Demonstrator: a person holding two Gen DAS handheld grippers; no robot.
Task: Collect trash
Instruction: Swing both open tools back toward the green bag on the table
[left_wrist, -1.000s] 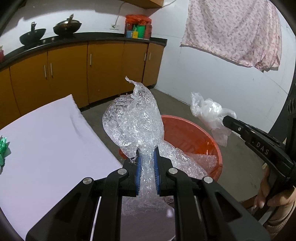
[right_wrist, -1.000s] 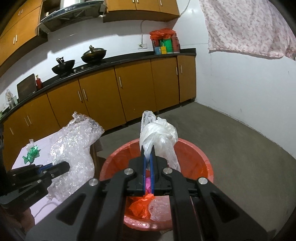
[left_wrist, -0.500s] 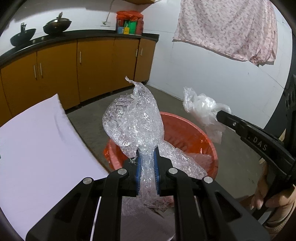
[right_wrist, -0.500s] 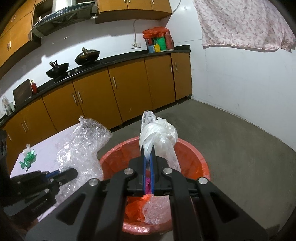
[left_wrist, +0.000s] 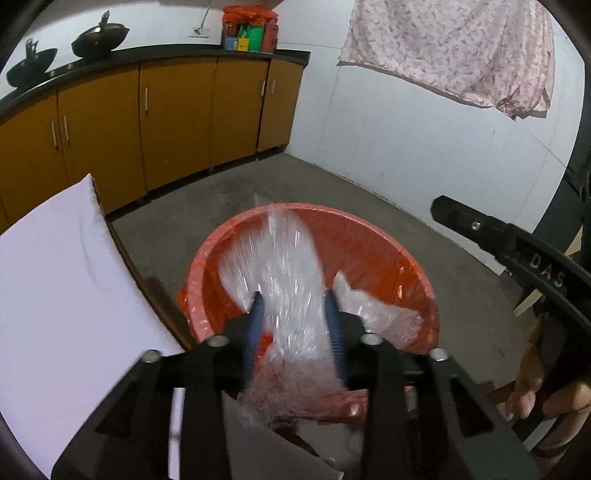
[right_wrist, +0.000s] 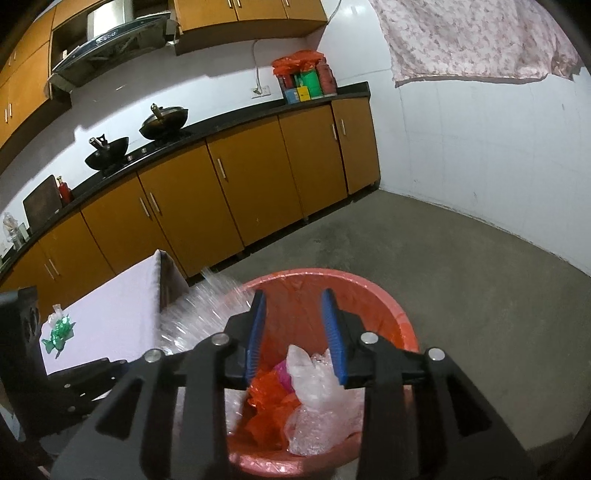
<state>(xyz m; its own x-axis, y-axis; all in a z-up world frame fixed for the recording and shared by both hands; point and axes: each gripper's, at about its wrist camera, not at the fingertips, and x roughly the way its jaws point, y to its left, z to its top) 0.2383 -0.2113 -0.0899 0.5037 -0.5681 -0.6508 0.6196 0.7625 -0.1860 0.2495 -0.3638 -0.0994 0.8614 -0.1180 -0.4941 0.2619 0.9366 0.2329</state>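
Observation:
A red basin (left_wrist: 384, 243) lined with a red bag stands on the floor; it also shows in the right wrist view (right_wrist: 373, 295). My left gripper (left_wrist: 293, 299) is open above it, and the bubble wrap (left_wrist: 284, 266) is a falling blur between its blue pads. My right gripper (right_wrist: 293, 295) is open and empty over the basin. The clear plastic bag (right_wrist: 314, 373) lies inside the basin with other red and clear trash. A green wrapper (right_wrist: 59, 330) lies on the white table (right_wrist: 122, 295).
The white table (left_wrist: 55, 280) stands left of the basin. Orange cabinets (right_wrist: 221, 192) under a black counter with two woks line the far wall. A patterned cloth (left_wrist: 454, 48) hangs on the right wall. Bare concrete floor (right_wrist: 461, 266) lies beyond the basin.
Both grippers have opened. The clear plastic bag has dropped from the right gripper into the basin. The bubble wrap has been released from the left gripper and is falling.

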